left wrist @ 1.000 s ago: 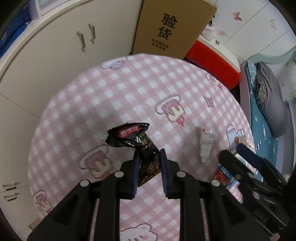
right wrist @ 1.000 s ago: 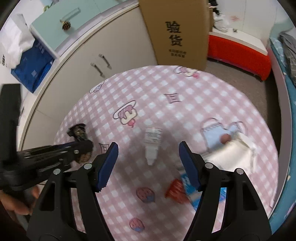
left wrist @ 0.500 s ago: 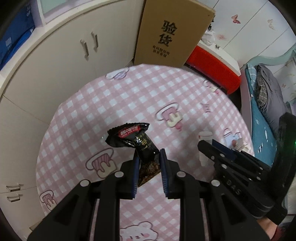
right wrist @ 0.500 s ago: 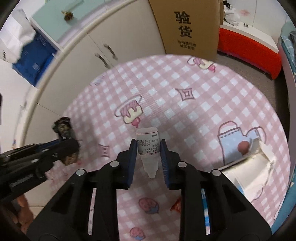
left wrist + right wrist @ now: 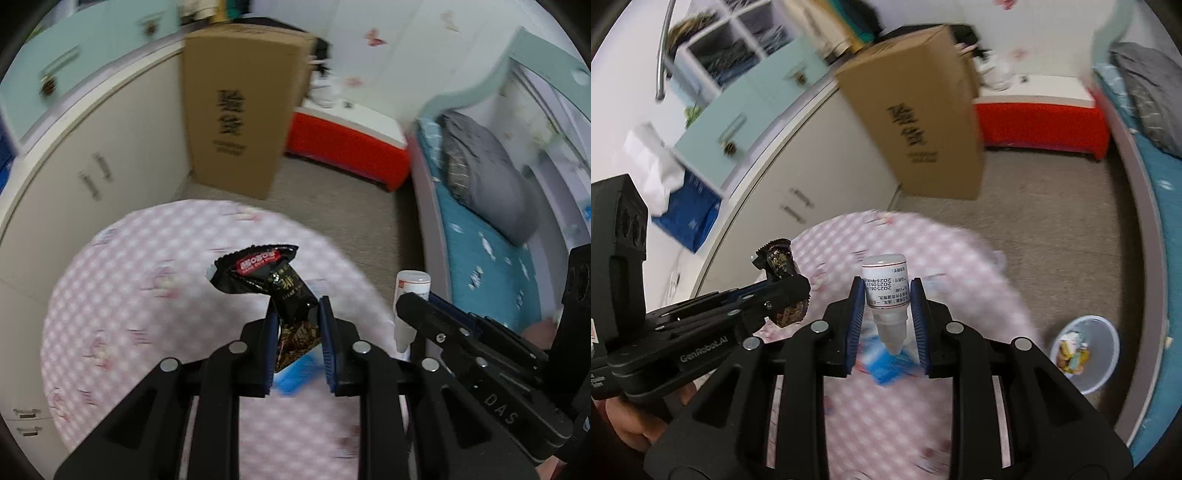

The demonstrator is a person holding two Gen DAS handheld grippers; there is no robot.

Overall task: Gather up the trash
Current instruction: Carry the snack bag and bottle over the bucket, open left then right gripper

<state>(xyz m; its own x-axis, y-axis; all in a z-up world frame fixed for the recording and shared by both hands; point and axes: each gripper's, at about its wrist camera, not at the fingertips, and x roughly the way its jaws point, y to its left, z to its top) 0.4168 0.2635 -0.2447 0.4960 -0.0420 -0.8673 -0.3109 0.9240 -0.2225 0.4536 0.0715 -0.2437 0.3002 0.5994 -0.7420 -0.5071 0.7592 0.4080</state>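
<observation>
Both tongs grip trash: left (image 5: 297, 325) a black wrapper (image 5: 275, 286), right (image 5: 886, 304) a small bottle (image 5: 886, 290).

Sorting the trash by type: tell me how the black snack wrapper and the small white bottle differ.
The black snack wrapper is dark, flat, crinkled foil with red print; the small white bottle is a pale, rigid cylinder with a text label.
The wrapper sits in the left gripper, its free end flopping upward; the bottle sits in the right gripper, nozzle down.
Both are clamped between blue pads, clear of the pink checked table.
</observation>
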